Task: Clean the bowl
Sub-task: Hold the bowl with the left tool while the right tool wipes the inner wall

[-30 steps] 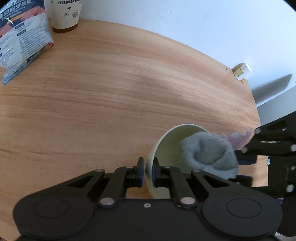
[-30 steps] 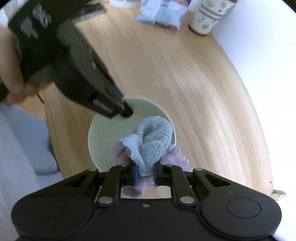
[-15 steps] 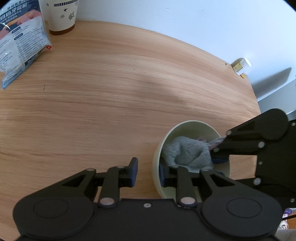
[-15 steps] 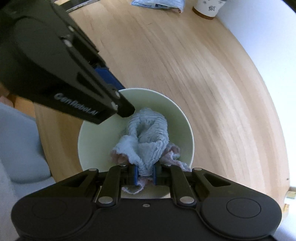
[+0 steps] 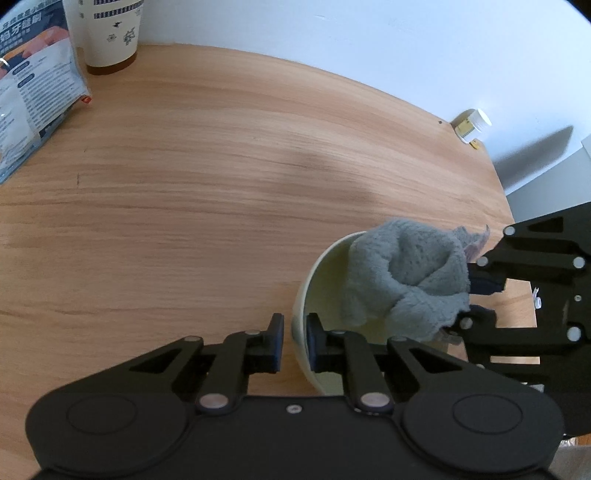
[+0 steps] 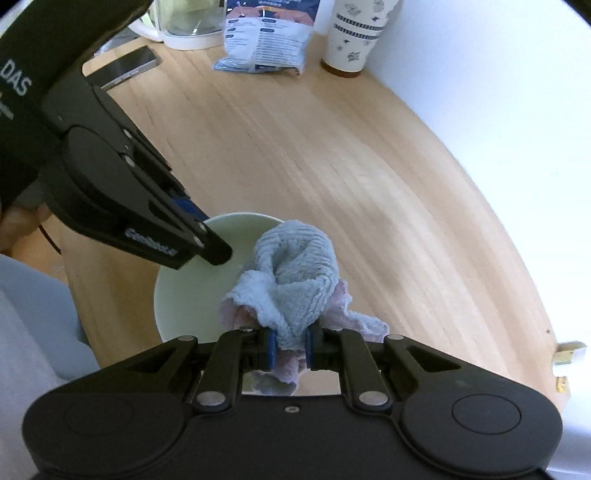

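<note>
A pale green bowl (image 5: 325,288) stands on the wooden table (image 5: 184,184) near its right edge. My left gripper (image 5: 295,341) is shut on the bowl's near rim, one pad outside and one inside. A grey-blue and pink cloth (image 5: 406,273) bulges over the bowl's far side. My right gripper (image 5: 476,299) comes in from the right and pinches it. In the right wrist view my right gripper (image 6: 290,349) is shut on the cloth (image 6: 295,280), which hangs over the bowl (image 6: 184,295). My left gripper (image 6: 214,254) reaches onto the rim from the left.
At the table's far end stand a paper cup (image 6: 354,33), a snack packet (image 6: 266,37), a clear jug (image 6: 188,26) and a phone (image 6: 129,66). A small white bottle (image 5: 472,125) lies at the right edge by the wall. A hand (image 6: 11,229) holds the left gripper.
The left jaws stood wider apart half a second ago and have closed on the rim. The right gripper has drawn the cloth from the bowl's bottom up towards its far side.
</note>
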The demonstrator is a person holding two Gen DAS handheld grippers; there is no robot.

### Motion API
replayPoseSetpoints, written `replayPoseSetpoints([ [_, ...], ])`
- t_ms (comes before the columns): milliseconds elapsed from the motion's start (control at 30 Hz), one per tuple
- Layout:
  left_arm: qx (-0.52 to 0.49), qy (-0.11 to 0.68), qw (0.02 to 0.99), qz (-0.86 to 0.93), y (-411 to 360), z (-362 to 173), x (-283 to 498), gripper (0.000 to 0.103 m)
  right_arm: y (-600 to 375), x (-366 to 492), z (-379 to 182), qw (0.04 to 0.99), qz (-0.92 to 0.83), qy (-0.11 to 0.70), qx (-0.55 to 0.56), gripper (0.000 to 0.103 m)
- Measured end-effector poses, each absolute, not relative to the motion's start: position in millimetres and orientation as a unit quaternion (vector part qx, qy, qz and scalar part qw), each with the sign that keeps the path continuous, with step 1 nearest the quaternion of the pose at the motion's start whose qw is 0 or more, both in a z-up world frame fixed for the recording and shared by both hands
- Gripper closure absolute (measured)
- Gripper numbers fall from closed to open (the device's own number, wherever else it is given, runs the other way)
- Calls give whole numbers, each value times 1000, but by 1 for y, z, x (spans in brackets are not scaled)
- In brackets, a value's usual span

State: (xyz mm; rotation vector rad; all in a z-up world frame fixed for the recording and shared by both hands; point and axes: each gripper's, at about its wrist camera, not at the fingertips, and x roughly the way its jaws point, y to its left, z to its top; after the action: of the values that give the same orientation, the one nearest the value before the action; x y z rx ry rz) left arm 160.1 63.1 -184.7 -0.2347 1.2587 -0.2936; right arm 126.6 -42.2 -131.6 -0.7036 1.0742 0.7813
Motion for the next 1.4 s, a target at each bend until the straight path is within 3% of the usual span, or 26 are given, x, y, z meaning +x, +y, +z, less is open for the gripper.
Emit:
replayPoseSetpoints([
  [600,-109,577,795,-152,64,-184,152,90,-18,140,-199,733,337,522,-277,90],
  [833,-109,575,798,-145,62,-183,152,90,-15,135,-195,729,351,515,-283,88],
  [1067,-120,572,797,-155,66,-185,152,90,-38,133,-160,763,388,482,-186,88],
  [1400,-92,567,802,-165,67,-182,151,92,-32,147,-170,750,413,482,-184,88],
])
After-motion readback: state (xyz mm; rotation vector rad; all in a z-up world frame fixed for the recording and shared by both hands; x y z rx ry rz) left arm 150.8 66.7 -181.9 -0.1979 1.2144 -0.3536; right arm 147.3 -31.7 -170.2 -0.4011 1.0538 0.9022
